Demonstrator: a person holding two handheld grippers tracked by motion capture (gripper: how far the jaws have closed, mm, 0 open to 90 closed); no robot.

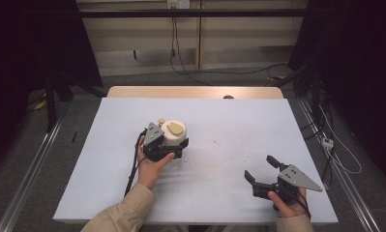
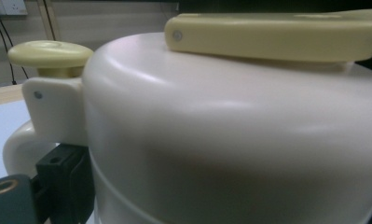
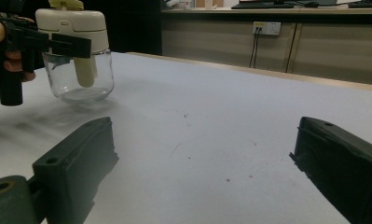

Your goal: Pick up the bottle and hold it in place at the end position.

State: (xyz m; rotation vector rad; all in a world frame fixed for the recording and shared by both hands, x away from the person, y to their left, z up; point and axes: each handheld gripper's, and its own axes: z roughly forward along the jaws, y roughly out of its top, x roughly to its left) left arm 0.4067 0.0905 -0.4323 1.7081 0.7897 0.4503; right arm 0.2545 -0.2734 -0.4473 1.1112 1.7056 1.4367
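Left gripper (image 1: 175, 151) clasps the jar's cream lid (image 1: 173, 133); right gripper (image 1: 261, 169) rests open, well apart.

We see a lab-style recording room — dark curtains (image 1: 31, 48) flank a white-covered table (image 1: 229, 121), metal floor rails (image 1: 31, 164) run alongside, and loose cables (image 1: 215, 72) trail to wall sockets (image 3: 266, 28) (bare panelled walls behind).

table (image 1: 219, 145): open right | jar (image 1: 173, 133): blocks left-centre

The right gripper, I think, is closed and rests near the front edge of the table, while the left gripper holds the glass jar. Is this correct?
Not quite: the right gripper is open; its own view shows both jaws wide apart with bare table between them. The left gripper does hold the glass jar.
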